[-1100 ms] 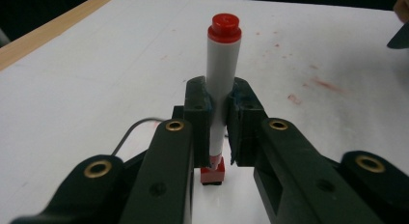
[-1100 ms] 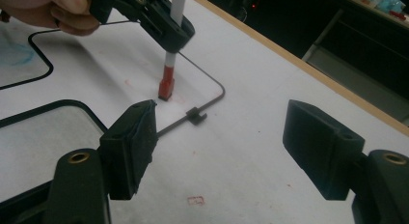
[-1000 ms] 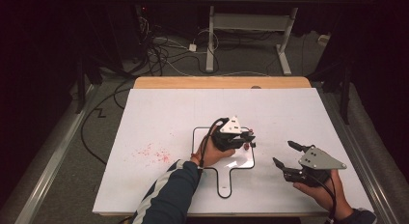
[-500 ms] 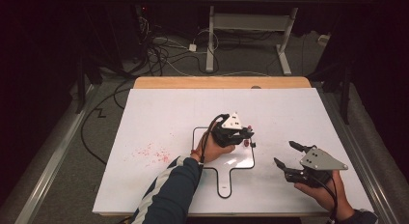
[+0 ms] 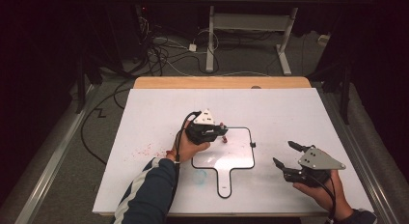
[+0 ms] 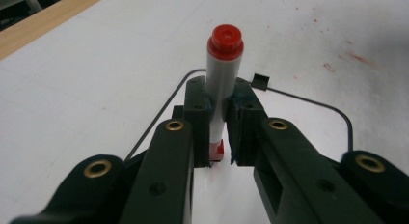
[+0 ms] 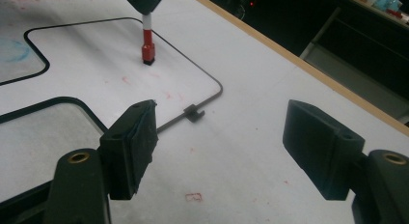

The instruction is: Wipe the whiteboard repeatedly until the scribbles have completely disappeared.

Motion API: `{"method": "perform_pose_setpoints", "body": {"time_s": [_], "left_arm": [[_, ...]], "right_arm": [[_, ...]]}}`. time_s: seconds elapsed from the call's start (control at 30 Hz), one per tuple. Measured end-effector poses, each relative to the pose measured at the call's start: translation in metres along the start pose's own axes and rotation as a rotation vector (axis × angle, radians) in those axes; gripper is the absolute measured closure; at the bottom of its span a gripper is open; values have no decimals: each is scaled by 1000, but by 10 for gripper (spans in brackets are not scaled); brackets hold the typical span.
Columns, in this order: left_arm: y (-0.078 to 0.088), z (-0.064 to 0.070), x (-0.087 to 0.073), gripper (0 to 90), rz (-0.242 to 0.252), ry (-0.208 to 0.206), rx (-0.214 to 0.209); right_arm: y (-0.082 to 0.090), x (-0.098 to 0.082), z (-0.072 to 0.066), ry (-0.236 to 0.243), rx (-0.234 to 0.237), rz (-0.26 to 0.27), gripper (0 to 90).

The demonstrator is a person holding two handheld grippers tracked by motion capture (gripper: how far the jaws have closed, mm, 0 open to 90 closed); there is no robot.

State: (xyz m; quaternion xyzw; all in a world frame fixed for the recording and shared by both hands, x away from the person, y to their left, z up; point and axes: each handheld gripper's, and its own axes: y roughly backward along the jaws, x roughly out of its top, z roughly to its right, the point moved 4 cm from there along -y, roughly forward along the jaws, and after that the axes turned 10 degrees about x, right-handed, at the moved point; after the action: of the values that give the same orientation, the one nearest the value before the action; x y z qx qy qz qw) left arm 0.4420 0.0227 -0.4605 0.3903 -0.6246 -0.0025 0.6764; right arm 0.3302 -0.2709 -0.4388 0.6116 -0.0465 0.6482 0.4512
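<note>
Jaws of the left gripper [image 5: 218, 132] are closed tight on a red-capped marker [image 6: 223, 74], pinching its grey barrel near the middle; its lower red end stands on the whiteboard [image 5: 241, 156], inside the black outline near the upper left corner. Off to the right, the right gripper [image 5: 284, 155] hangs wide open over the table [image 5: 299, 113], holding and touching nothing.

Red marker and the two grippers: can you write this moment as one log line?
left gripper: shut on red marker, tip on paddle-shaped whiteboard | right gripper: open, empty, beside board
</note>
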Motion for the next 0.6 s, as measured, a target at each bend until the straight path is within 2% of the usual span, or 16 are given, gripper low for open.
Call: {"method": "perform_pose_setpoints", "body": {"time_s": [0.13, 0.23, 0.6], "left_arm": [[9, -3, -4, 789, -25, -6, 0], [7, -2, -3, 789, -16, -3, 4], [-33, 31, 21, 789, 70, -45, -52]], "right_arm": [[-1, 1, -1, 0, 3, -2, 287], [-2, 2, -2, 3, 3, -1, 287], [-3, 2, -2, 10, 13, 1, 287]]}}
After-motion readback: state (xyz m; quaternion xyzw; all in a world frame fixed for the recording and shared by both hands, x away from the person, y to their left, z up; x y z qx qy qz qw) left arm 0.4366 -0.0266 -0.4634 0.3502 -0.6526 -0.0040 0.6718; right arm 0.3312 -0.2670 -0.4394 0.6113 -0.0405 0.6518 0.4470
